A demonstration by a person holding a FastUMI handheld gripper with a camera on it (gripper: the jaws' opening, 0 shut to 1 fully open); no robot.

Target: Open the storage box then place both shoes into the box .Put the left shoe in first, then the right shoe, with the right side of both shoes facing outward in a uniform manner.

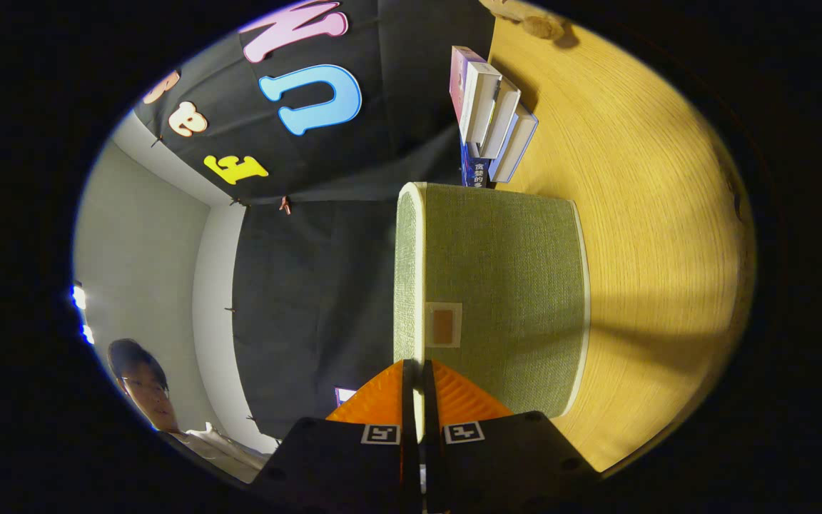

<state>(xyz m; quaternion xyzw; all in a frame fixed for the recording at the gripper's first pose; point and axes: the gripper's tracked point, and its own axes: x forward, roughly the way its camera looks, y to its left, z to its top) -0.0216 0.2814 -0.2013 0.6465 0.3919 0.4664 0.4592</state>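
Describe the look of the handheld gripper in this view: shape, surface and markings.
The gripper has two wedge-shaped fingers tapering to narrow tips, their faces finely ribbed. Each finger sits on a blocky, matte black mount with angled edges. Near each finger's base is a small square white tag printed with a black fiducial pattern. A few screw holes dot the mounts. No cables are visible.

Hand-held gripper pinching box lid

Recording booth: cloth wall, wooden table, books.
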